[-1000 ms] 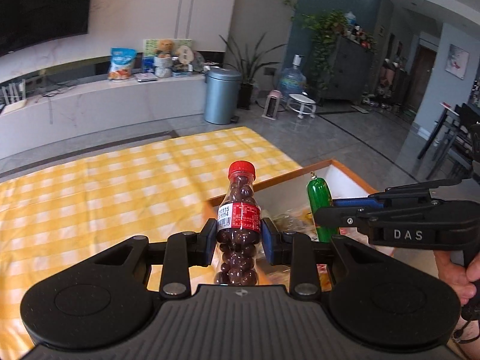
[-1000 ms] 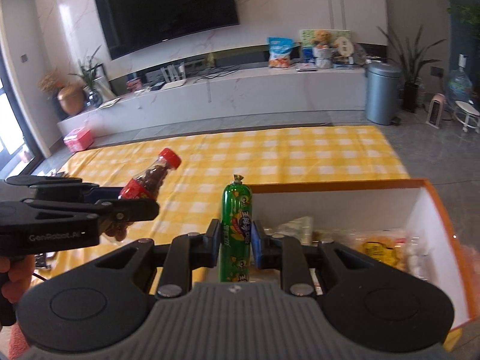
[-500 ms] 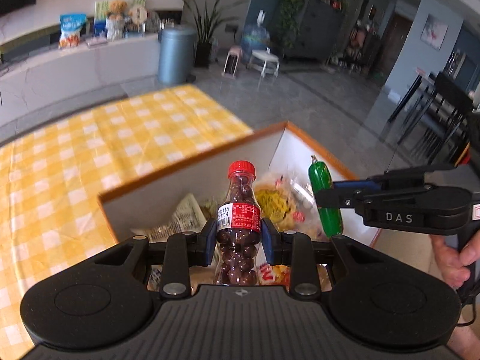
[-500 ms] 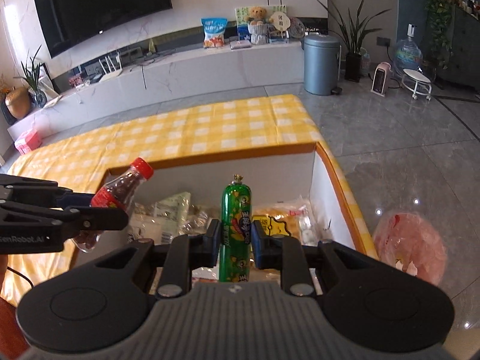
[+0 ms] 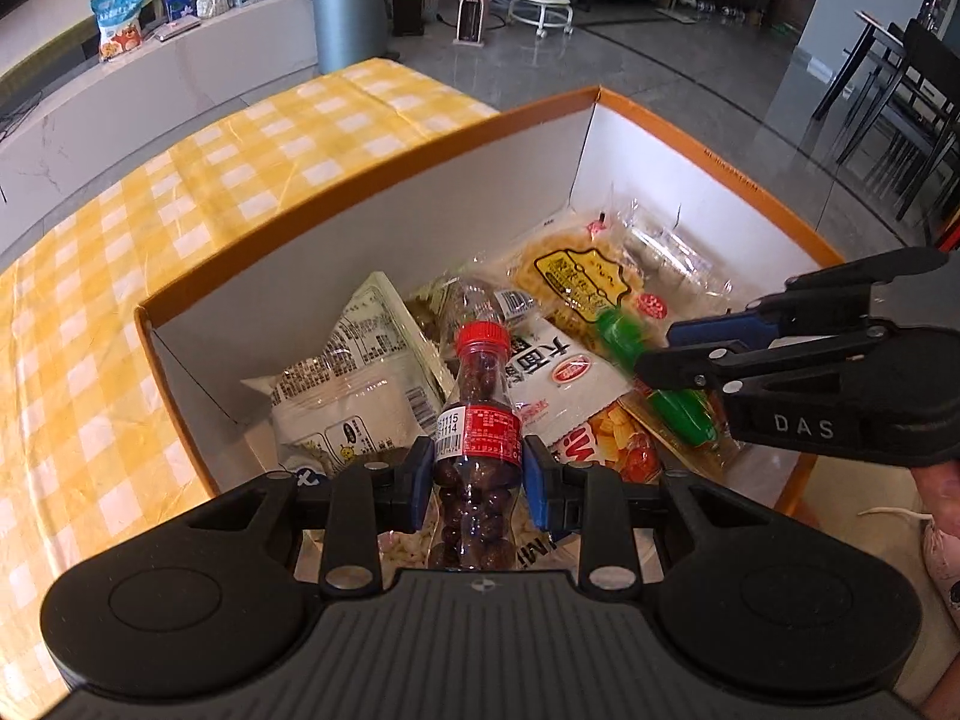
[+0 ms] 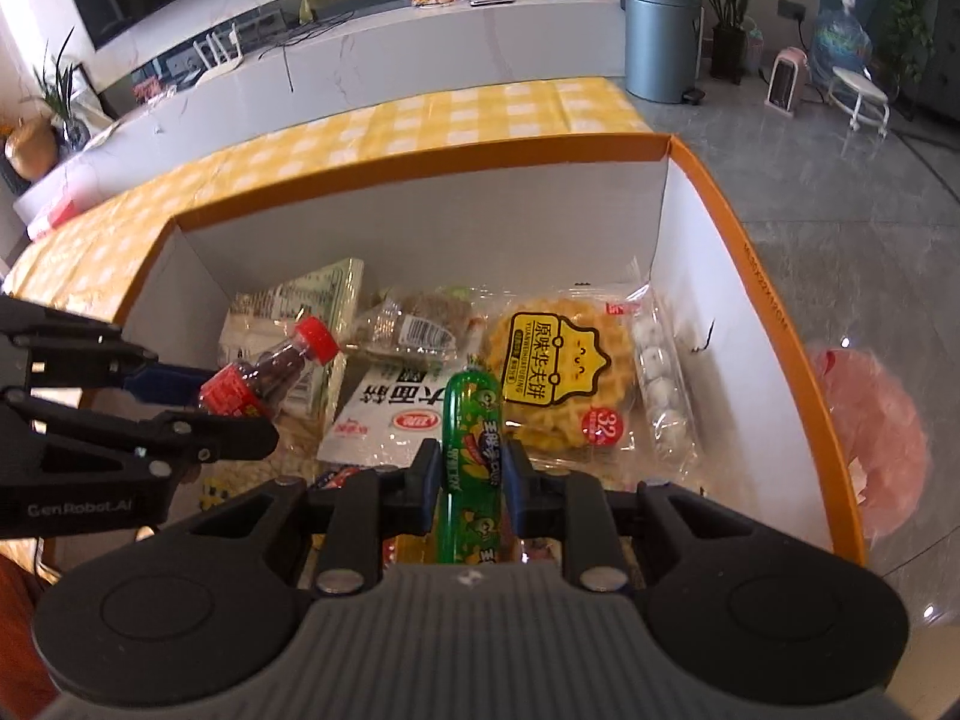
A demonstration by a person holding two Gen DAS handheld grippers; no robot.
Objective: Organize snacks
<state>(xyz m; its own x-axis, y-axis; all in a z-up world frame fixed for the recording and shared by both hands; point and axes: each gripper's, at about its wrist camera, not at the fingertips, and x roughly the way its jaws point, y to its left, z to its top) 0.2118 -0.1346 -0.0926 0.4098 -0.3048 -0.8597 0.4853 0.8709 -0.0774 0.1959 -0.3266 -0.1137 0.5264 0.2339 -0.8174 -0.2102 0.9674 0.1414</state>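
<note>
Pads of the left gripper (image 5: 478,474) clamp a red-capped bottle of chocolate balls (image 5: 477,414), upright over the box! Right gripper (image 6: 468,474) squeezes a green sausage stick (image 6: 470,456), pads pressed on both sides. Both hover above the orange-rimmed box (image 6: 774,312), packed with a waffle packet (image 6: 555,372), a white bread bag (image 6: 390,414) and more. Underneath, a yellow checked tablecloth (image 5: 120,300).

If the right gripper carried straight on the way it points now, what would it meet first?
Probably the white noodle packet lying in the orange box, just ahead of the green sausage that the right gripper holds; depth is unclear.
</note>
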